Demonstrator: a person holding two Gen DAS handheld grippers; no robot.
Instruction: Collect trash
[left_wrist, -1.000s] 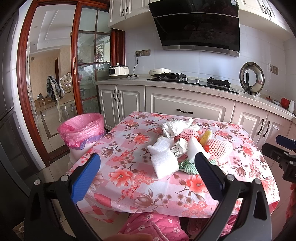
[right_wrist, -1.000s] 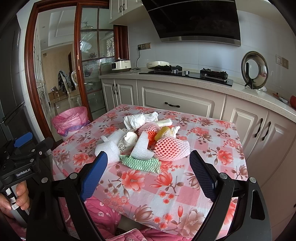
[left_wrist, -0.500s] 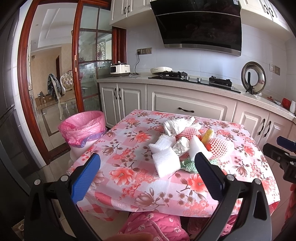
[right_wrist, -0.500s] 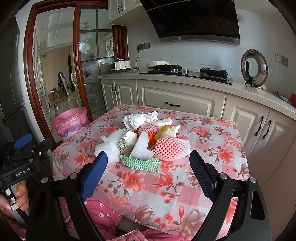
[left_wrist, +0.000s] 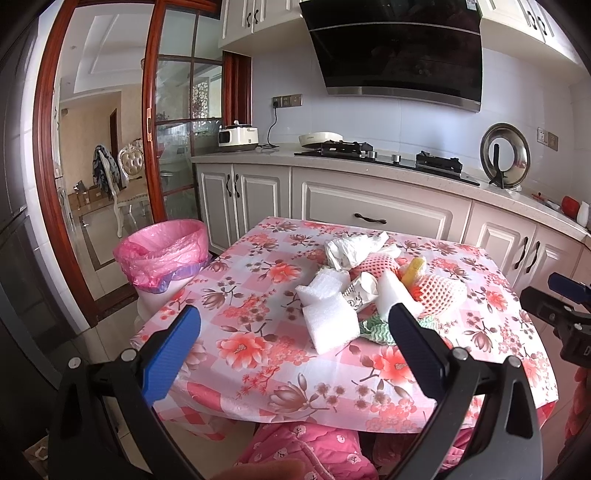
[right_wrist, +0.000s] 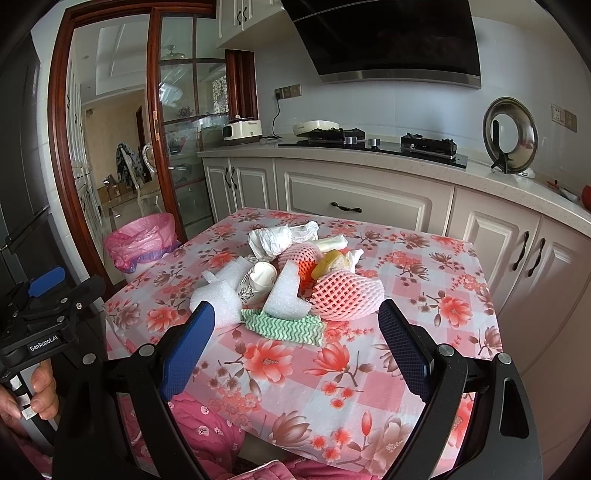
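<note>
Where legible, "GenRobot.AI", left gripper (right_wrist: 48, 291), perhaps gaping

"GenRobot.AI" in white on left gripper (right_wrist: 48, 295) body (right wrist view); no other legible text.

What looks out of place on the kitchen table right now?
A heap of trash sits mid-table: white foam blocks, pink foam fruit nets, a crumpled paper cup, a crumpled white bag and a green wavy cloth, while the pink-lined bin stands beside the table.
</note>
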